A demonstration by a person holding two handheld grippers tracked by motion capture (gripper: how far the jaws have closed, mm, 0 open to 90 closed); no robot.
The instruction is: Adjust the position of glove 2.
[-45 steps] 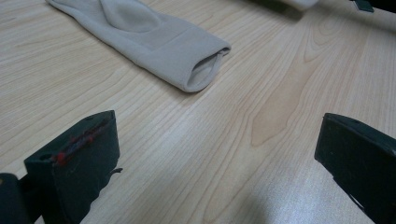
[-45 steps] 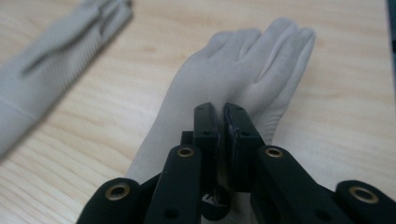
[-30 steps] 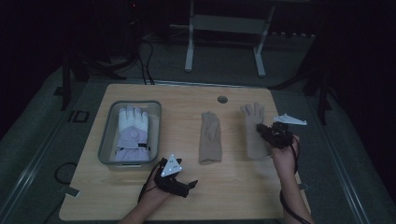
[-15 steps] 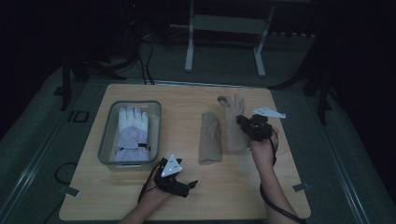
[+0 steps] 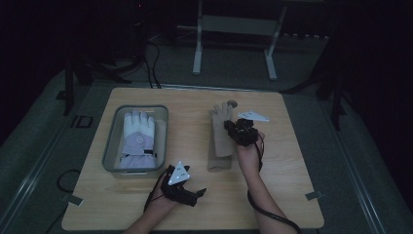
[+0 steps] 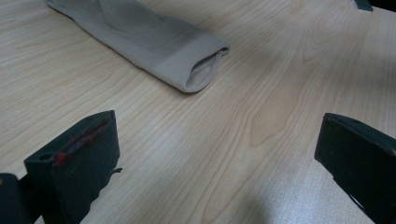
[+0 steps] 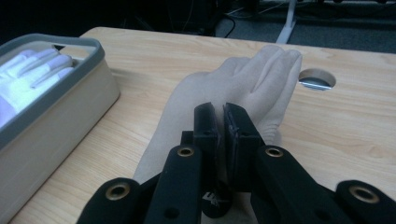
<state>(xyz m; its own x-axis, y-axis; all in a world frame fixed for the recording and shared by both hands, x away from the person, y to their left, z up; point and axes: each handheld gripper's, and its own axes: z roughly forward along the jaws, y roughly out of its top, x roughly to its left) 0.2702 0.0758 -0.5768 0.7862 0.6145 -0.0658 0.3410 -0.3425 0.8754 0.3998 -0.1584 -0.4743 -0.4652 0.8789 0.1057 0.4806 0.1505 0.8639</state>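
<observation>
Right gripper (image 7: pixel 223 140), jaws pressed together, pinching the beige glove (image 7: pixel 243 79) lifted at table centre, over a second beige glove (image 5: pixel 220 146) lying flat. Left gripper (image 5: pixel 187 192), at 6 o'clock, jaws spread over bare table (image 6: pixel 261 93). At 9 o'clock, bin (image 5: pixel 111 146) holding a white glove (image 5: pixel 139 129). At 12 o'clock, cable hole (image 7: pixel 316 79).

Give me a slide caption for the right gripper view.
Right gripper, jaws shut on a beige glove, beside a grey bin holding a white glove.
</observation>
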